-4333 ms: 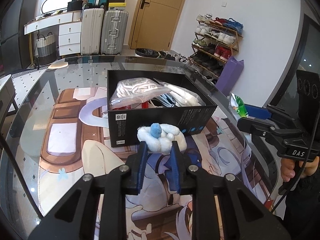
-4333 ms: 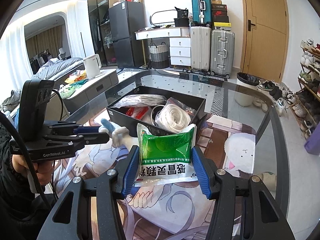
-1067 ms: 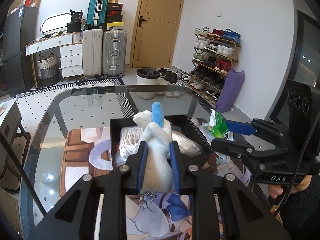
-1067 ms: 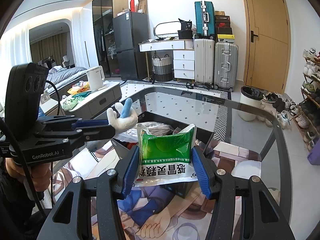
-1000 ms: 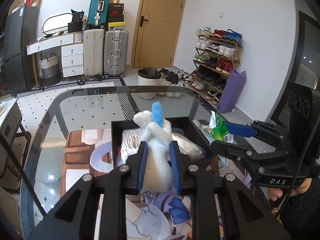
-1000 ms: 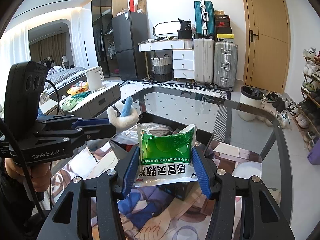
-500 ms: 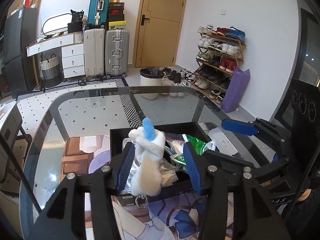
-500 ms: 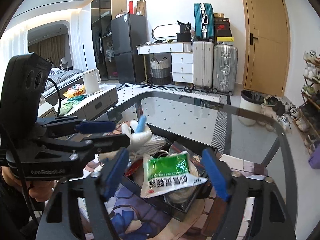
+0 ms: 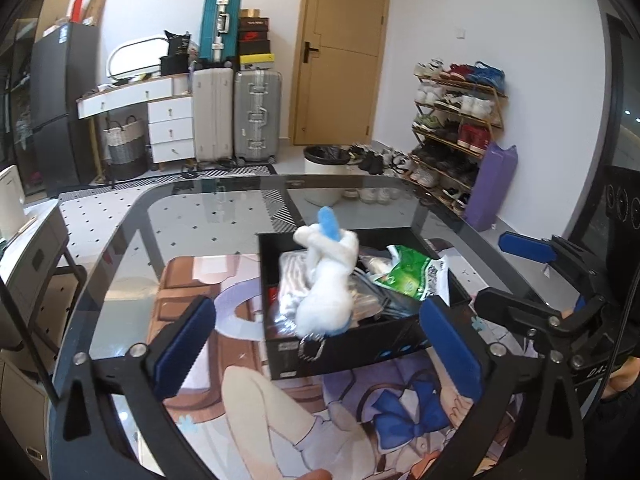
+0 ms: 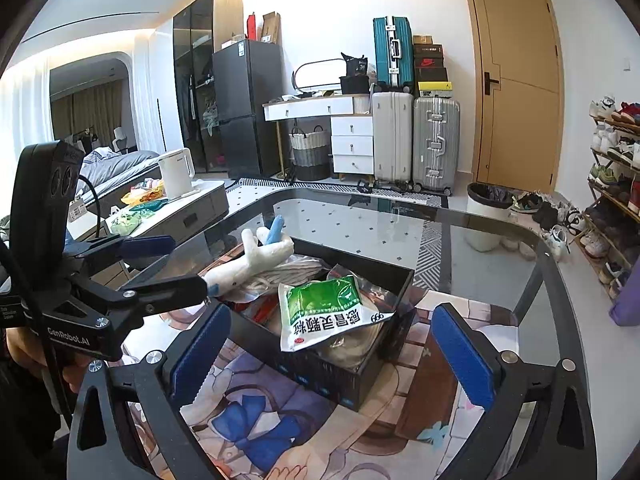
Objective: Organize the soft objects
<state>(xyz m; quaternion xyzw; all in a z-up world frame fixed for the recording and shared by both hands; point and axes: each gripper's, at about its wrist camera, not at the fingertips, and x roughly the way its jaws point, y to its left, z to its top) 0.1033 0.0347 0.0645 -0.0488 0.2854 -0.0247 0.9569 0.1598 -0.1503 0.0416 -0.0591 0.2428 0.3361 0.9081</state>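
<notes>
Two soft items, white plush toy [image 9: 326, 280] and green packet [image 10: 326, 310], dropped into black box [image 9: 344, 350]; left gripper [image 9: 316, 344] and right gripper [image 10: 328, 350] jaws opening, nothing between; nothing obviously left outside.

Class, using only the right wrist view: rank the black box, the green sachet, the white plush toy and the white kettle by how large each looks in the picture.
Largest to smallest, as they appear:
1. black box
2. green sachet and white plush toy: too alike to rank
3. white kettle

The kettle stands farther from the camera, so its small look may mislead.
</notes>
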